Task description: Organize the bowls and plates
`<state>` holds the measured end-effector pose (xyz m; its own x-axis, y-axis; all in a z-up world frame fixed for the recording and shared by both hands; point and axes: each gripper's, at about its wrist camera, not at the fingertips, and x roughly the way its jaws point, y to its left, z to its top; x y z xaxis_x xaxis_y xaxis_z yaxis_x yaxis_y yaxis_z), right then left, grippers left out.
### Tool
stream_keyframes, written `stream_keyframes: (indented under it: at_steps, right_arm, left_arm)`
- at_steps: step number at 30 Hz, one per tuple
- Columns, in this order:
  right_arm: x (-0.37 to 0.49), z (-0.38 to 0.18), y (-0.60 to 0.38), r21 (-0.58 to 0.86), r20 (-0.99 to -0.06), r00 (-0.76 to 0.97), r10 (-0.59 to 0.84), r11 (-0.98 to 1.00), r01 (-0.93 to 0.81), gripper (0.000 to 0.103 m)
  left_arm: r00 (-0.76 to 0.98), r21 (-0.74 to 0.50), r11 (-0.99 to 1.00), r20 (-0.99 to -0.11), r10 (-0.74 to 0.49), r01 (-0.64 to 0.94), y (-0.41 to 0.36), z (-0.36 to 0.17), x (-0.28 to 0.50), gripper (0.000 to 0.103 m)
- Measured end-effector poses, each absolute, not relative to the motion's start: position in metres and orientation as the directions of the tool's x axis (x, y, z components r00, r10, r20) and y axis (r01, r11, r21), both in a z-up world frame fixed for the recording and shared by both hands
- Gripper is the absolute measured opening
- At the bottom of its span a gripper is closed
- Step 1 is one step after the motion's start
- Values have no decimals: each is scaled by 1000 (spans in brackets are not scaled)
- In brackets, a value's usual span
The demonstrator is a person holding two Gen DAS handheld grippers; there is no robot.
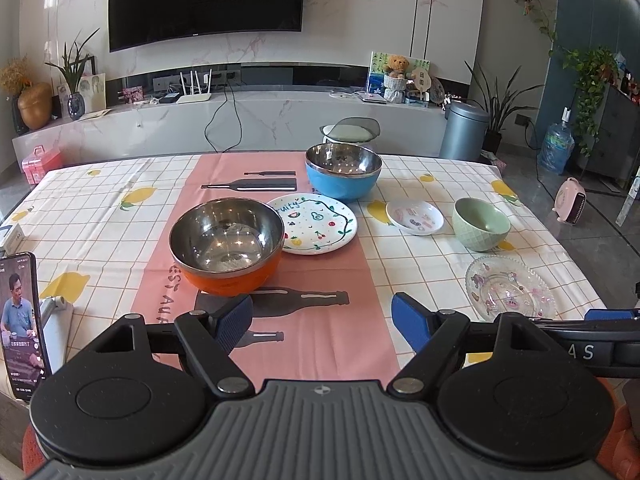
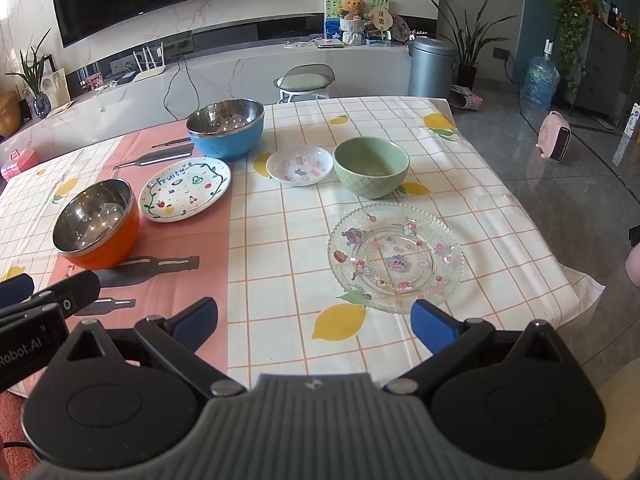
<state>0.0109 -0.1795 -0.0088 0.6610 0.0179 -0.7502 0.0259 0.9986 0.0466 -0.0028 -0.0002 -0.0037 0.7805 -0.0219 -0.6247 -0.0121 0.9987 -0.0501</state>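
On the table stand an orange steel bowl (image 1: 227, 245) (image 2: 96, 225), a blue steel bowl (image 1: 343, 176) (image 2: 226, 128) and a green ceramic bowl (image 1: 481, 223) (image 2: 371, 167). Between them lie a white fruit-print plate (image 1: 316, 223) (image 2: 185, 189), a small white dish (image 1: 415, 217) (image 2: 299, 165) and a clear glass plate (image 1: 510, 289) (image 2: 395, 258). My left gripper (image 1: 322, 322) is open, just short of the orange bowl. My right gripper (image 2: 316, 320) is open, near the glass plate's front rim. Neither holds anything.
A phone (image 1: 22, 324) playing video stands at the table's left front edge. A stool (image 2: 306, 80) sits behind the table, a grey bin (image 2: 432, 66) and a pink heater (image 2: 554, 141) on the floor to the right. The checked tablecloth (image 2: 280, 248) has bare room in front.
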Motion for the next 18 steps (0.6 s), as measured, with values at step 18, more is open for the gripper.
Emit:
stream_keyframes:
  at_steps: [18]
  right_arm:
    - [12,-11,-178,58,-738,674,33,998,15,101]
  left_arm:
    - [775,-65,998,-631,-41,0,-1,-4,-3,93]
